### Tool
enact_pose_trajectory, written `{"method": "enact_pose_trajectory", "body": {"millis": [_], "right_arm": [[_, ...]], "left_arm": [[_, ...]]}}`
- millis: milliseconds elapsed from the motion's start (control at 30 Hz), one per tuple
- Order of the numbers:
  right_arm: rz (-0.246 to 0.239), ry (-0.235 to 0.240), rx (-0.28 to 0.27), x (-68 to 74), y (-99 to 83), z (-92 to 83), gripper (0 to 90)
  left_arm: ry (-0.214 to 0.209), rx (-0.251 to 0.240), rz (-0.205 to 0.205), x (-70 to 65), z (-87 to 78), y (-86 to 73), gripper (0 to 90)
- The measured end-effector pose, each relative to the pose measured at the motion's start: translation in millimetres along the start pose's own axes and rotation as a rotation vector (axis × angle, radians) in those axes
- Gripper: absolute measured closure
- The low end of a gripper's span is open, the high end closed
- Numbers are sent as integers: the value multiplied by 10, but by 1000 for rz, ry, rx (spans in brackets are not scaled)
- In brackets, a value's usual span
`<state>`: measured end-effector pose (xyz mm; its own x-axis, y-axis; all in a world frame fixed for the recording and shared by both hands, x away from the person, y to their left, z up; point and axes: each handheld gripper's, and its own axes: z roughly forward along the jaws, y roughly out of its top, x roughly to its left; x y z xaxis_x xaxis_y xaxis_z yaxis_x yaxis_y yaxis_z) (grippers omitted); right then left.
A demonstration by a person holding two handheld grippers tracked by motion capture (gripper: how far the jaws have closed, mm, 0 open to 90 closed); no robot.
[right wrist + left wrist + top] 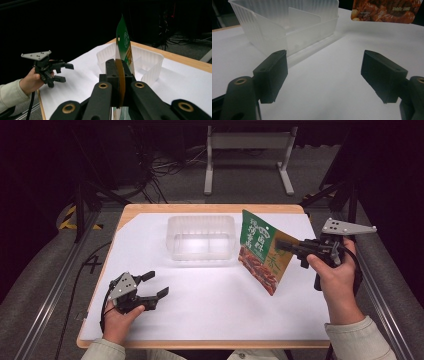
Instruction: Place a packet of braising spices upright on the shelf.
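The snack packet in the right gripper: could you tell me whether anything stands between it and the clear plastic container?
Nothing visible does. The snack packet hangs clamped in the right gripper, beside the clear container, whose compartments look empty. The left gripper sits open well away.

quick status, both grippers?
Left gripper: open, nothing between the jaws, low over the table.
Right gripper: shut on the snack bag, held up off the table beside the clear bin.

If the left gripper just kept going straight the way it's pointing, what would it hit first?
Probably the white sheet, since the left gripper tilts down at bare surface between its open jaws. Skimming above it, the way looks free between the clear bin and the snack bag.
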<state>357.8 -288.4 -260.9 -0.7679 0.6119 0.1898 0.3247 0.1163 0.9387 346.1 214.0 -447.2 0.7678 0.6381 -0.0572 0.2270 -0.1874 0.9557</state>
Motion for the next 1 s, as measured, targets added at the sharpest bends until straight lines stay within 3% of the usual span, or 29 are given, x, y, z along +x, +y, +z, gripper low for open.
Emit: {"method": "enact_pose_trajectory", "body": {"millis": [200,467,1000], "right_arm": [[-10,21,-11,-8,124,80,898],[-22,41,-22,27,308,259,898],[-48,48,-36,83,631,763,898]], "left_arm": [[-14,-30,-14,-18,-73,-12,210],[12,-29,-15,-11,-134,-38,207],[-11,-36,-17,18,-70,-26,204]]}}
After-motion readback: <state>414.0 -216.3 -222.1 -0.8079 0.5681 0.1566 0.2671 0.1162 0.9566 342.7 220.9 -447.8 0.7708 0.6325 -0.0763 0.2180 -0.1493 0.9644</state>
